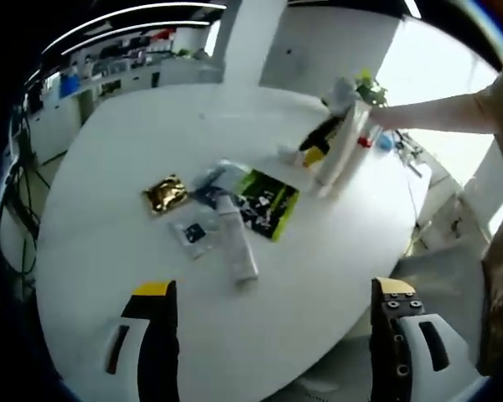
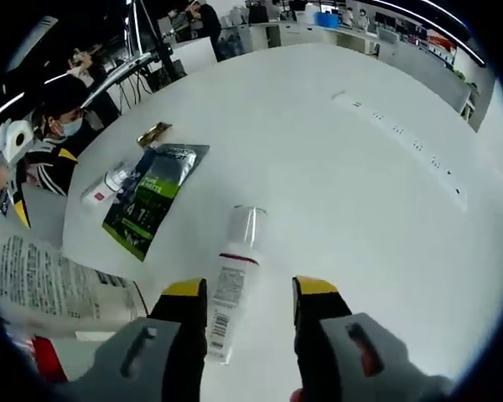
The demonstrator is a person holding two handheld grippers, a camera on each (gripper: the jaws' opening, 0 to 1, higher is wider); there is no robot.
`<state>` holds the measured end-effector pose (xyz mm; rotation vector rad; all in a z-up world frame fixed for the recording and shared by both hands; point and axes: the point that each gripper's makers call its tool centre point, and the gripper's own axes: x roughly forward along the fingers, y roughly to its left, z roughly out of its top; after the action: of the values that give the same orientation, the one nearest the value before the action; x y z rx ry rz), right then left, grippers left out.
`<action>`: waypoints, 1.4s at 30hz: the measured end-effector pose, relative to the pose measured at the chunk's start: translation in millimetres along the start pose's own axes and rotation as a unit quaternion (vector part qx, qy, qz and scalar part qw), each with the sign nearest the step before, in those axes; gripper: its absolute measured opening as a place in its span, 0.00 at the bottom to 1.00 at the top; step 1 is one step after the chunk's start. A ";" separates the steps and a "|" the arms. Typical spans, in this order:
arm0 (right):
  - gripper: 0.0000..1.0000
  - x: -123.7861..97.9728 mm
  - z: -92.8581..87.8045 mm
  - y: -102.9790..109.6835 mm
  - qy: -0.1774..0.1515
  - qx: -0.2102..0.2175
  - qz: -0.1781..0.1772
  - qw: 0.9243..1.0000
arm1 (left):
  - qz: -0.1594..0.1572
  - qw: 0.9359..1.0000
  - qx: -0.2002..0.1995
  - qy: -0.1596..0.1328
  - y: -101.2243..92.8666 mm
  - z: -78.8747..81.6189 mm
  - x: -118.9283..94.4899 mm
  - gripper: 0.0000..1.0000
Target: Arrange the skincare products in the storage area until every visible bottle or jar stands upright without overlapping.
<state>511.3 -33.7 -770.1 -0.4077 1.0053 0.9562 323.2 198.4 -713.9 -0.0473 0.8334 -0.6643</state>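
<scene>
Skincare products lie scattered on the white table (image 1: 109,167): a green-black packet (image 1: 268,203), a white tube (image 1: 237,240) lying flat, a gold sachet (image 1: 166,193). Left gripper (image 1: 272,293) hovers wide open; right gripper (image 2: 250,291) straddles a clear-capped bottle (image 2: 231,280), jaws apart, not gripping

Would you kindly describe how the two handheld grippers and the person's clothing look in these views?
The left gripper has two black jaws with yellow tips and white housings with dark slots; the right-hand jaw carries a row of small holes. The right gripper has black jaws with yellow tips on grey housings, each with a dark slot. In the left gripper view, the person's sleeve is tan and short.
</scene>
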 end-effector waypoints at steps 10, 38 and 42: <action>0.21 4.7 -5.5 -3.5 0.029 -0.067 -0.017 0.997 | -0.001 1.000 0.005 0.001 1.4 3.3 2.0 0.93; 0.19 -29.2 -10.5 -19.6 -0.015 0.037 -0.045 0.998 | -0.006 1.000 0.014 -0.008 -10.9 14.4 -2.4 0.93; 0.19 -45.0 -16.1 -25.2 -0.041 0.066 -0.059 0.995 | -0.011 1.000 0.022 -0.010 -17.4 17.9 -2.6 0.93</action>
<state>515.0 -80.3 -743.0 -0.3113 0.9544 0.7895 325.3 182.2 -694.9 -0.0229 0.7991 -0.7027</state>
